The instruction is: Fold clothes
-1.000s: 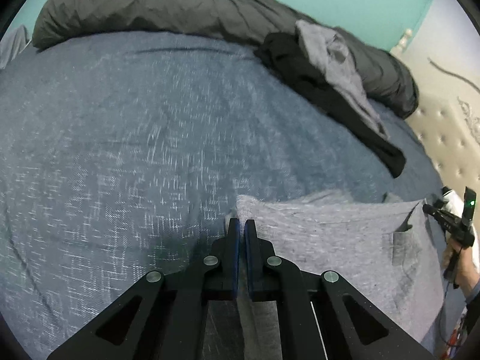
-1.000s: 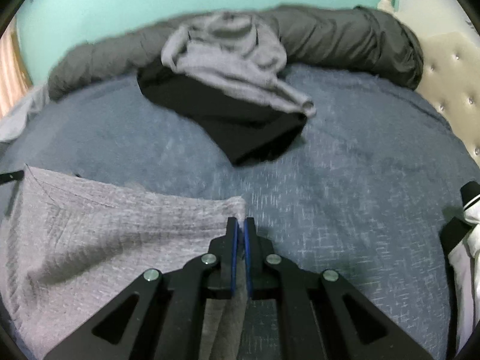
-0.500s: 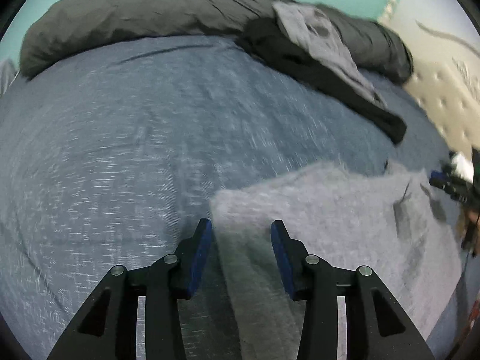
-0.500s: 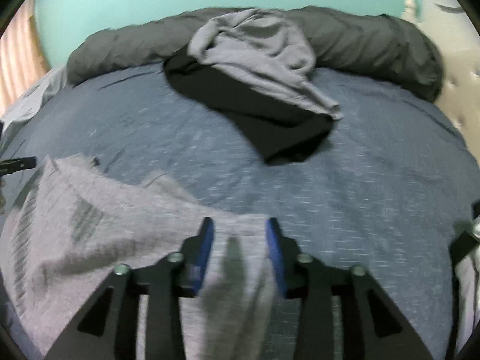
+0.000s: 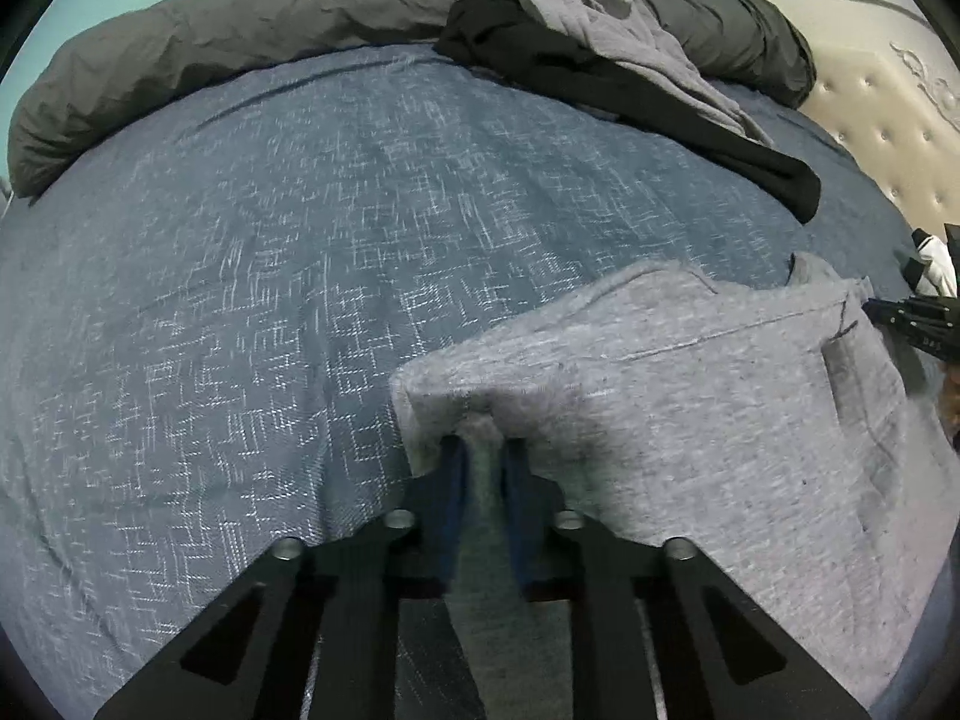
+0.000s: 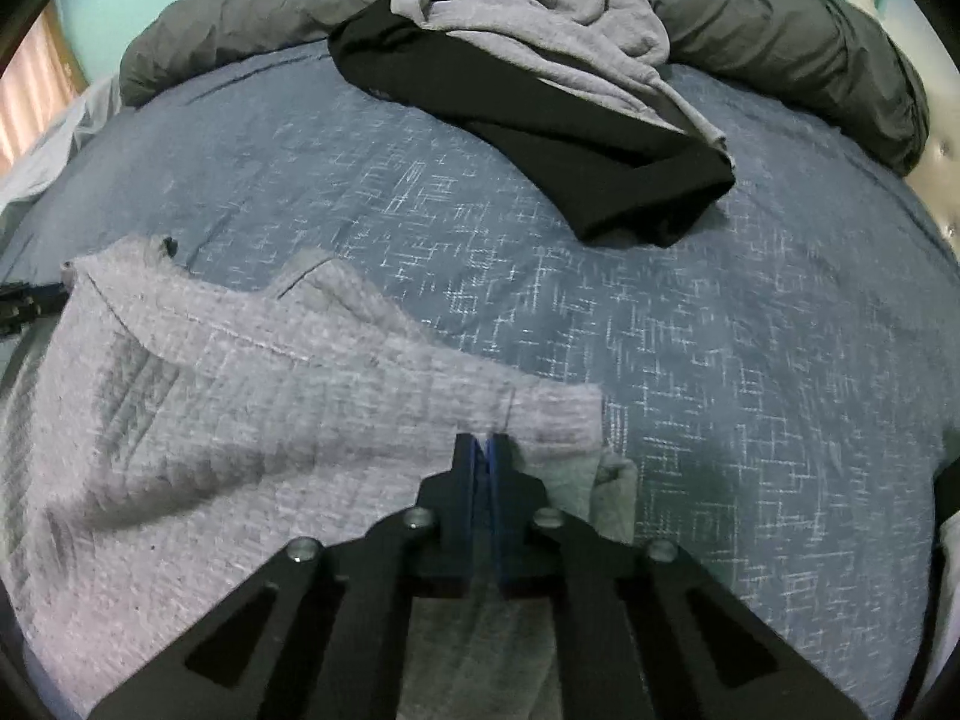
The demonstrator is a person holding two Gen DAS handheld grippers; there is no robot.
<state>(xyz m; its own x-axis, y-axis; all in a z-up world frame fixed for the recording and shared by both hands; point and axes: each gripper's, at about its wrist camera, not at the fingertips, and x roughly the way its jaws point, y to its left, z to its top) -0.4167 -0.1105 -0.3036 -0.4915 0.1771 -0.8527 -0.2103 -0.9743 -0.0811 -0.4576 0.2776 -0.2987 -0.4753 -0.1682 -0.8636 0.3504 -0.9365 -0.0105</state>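
The left gripper (image 5: 483, 456) is closing on one corner of the grey garment (image 5: 690, 396); the right gripper (image 6: 482, 450) pinches the opposite corner. The garment lies flat on the blue bedspread (image 5: 300, 240). Farther off, a clothes pile (image 6: 540, 60) rests against the dark duvet (image 5: 240, 36).

Grey shirt (image 5: 690, 420) nubby knit cloth; bedspread (image 5: 300, 276) woven, matt

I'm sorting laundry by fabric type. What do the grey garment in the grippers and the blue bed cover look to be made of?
Grey garment: looks like a soft heathered knit, likely cotton jersey or waffle weave; matte, faintly ribbed, with limp folds. Blue bed cover: looks like a woven textile, matte, with white crosshatch flecks suggesting a slubbed weave; fibre cannot be told.
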